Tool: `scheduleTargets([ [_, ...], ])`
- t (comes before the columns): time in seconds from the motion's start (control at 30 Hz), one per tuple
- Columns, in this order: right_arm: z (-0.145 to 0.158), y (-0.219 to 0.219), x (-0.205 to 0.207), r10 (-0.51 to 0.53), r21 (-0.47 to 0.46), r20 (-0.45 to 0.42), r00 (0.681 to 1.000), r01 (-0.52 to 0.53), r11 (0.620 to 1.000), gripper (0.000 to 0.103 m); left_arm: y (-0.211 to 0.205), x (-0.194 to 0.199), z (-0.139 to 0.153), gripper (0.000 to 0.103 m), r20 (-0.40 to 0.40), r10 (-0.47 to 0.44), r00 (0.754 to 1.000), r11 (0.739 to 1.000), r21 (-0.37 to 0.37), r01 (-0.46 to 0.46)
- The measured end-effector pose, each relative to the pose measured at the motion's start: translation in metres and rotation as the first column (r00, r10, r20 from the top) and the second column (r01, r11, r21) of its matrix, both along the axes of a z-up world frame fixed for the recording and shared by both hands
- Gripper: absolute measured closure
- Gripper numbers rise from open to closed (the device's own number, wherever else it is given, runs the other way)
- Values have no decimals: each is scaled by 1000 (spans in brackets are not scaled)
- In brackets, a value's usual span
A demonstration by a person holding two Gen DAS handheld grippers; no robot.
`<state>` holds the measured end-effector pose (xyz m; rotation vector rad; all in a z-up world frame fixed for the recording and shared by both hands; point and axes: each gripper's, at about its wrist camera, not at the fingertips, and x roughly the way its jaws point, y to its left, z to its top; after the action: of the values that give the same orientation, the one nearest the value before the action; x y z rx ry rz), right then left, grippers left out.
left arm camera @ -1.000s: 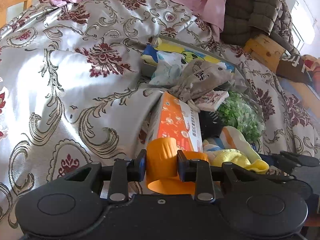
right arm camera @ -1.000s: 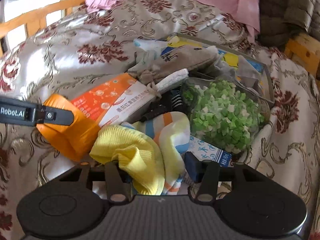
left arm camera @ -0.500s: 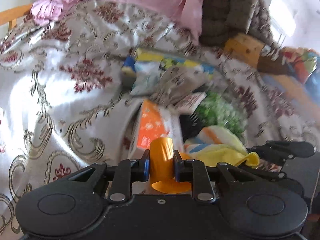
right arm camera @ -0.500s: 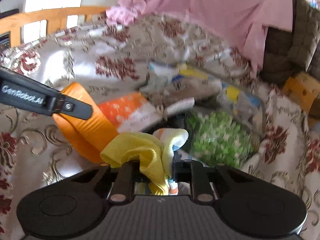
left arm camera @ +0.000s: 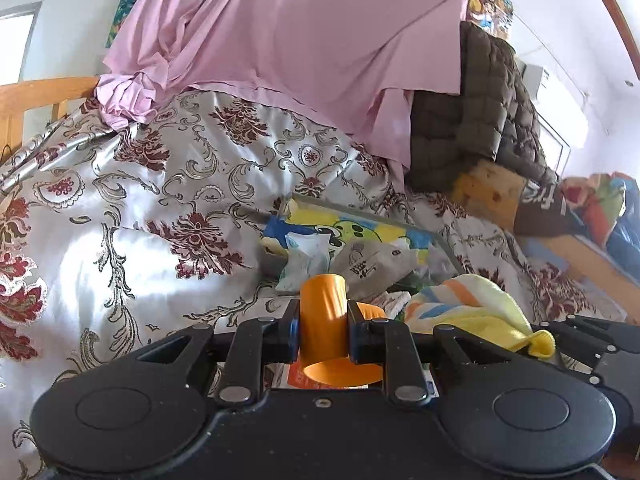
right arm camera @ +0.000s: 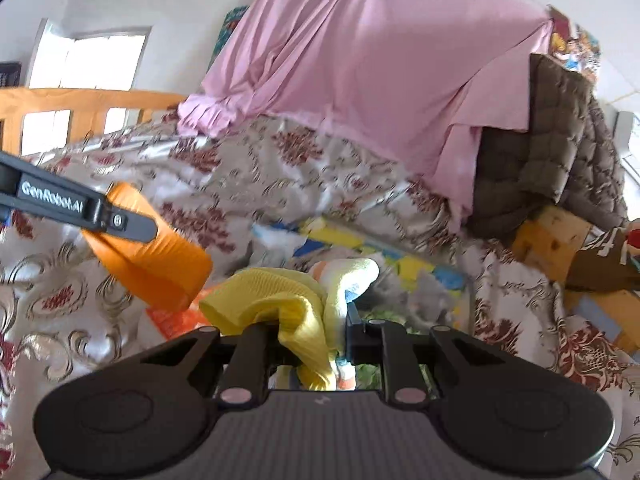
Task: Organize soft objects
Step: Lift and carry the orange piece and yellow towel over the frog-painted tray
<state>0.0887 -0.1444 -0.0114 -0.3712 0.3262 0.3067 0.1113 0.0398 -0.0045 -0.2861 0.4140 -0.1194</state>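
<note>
Grippers, both loaded above floral bedspread: left gripper clamped on orange roll, right gripper clamped on yellow striped cloth; tray of soft goods at 12 o'clock.

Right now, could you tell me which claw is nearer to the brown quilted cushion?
The right claw, gripping the yellow cloth, sits on the brown quilted cushion side. The left claw, clamping the orange roll, is farther away.

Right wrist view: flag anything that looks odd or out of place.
The orange roll in the left tool is squashed out of round. The yellow cloth in the right tool is bunched and hangs unevenly. The pile behind is blurred.
</note>
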Motion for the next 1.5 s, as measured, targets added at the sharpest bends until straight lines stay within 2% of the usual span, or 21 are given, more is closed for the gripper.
scheduleTargets([
  [0.1, 5, -6, 5, -15, 33, 30, 999, 14, 999, 83, 1, 13, 5, 80, -12, 0, 1000, 1000, -2, 0],
  [0.3, 15, -16, 33, -55, 72, 101, 993, 48, 996, 82, -3, 46, 25, 79, 23, -8, 1000, 1000, -11, 9],
  [0.47, 25, -27, 89, -83, 156, 146, 986, 60, 986, 82, -13, 94, 39, 79, 47, -23, 999, 1000, -12, 24],
  [0.7, 25, -60, 184, -148, 290, 90, 985, 116, 950, 82, -32, 185, 60, 79, 44, -47, 998, 998, -31, 49],
  [0.93, 5, -100, 234, -218, 362, -26, 976, 212, 908, 82, -71, 266, 58, 79, 12, -68, 998, 997, -21, 68],
  [1.17, -11, -109, 257, -262, 332, -98, 960, 279, 901, 82, -109, 317, 30, 79, -86, -81, 993, 997, -5, 81],
  [1.4, -23, -110, 272, -264, 317, -170, 949, 306, 898, 82, -109, 342, -2, 78, -225, -64, 972, 997, -45, 55],
  [1.5, -27, -107, 276, -258, 296, -201, 945, 310, 904, 82, -111, 347, -10, 76, -260, -53, 964, 999, -16, 51],
])
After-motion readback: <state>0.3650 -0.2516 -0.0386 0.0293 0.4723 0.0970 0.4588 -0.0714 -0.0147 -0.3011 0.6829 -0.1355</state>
